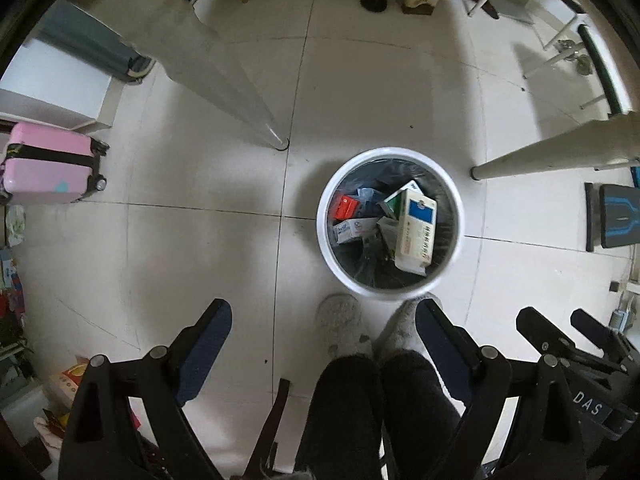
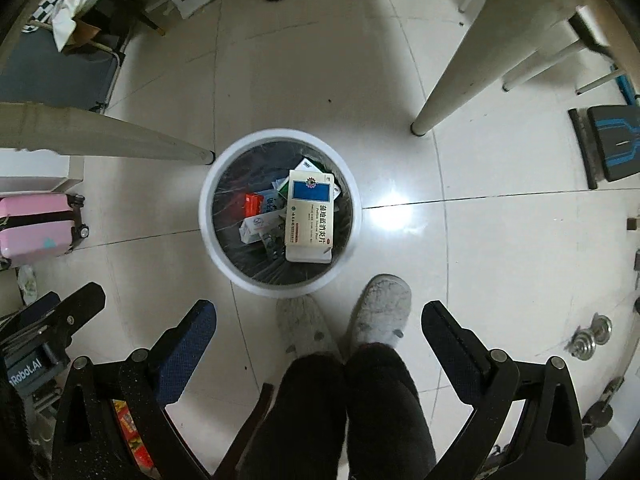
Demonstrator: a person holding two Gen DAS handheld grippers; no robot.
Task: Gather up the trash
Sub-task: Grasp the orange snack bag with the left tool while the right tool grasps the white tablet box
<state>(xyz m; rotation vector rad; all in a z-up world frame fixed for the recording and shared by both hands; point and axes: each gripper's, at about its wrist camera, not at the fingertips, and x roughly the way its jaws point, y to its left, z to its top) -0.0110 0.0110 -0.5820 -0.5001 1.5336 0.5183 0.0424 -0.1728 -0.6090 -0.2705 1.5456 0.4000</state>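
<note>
A white round trash bin (image 1: 326, 240) with a black liner stands on the tiled floor; it also shows in the right wrist view (image 2: 206, 216). Inside lie several cartons: a large white box with a blue panel (image 1: 416, 232) (image 2: 309, 216), a red box (image 1: 346, 206) (image 2: 253, 204) and smaller white boxes. My left gripper (image 1: 324, 316) is open and empty, held above the floor on the near side of the bin. My right gripper (image 2: 320, 316) is also open and empty, on the near side of the bin. The right gripper shows at the left wrist view's right edge (image 1: 560, 328).
The person's slippered feet (image 2: 376, 312) stand just in front of the bin. White table legs (image 1: 256, 120) (image 2: 440, 96) rise on both sides of the bin. A pink suitcase (image 1: 48, 164) sits at the left, a black and blue device (image 2: 612, 144) at the right.
</note>
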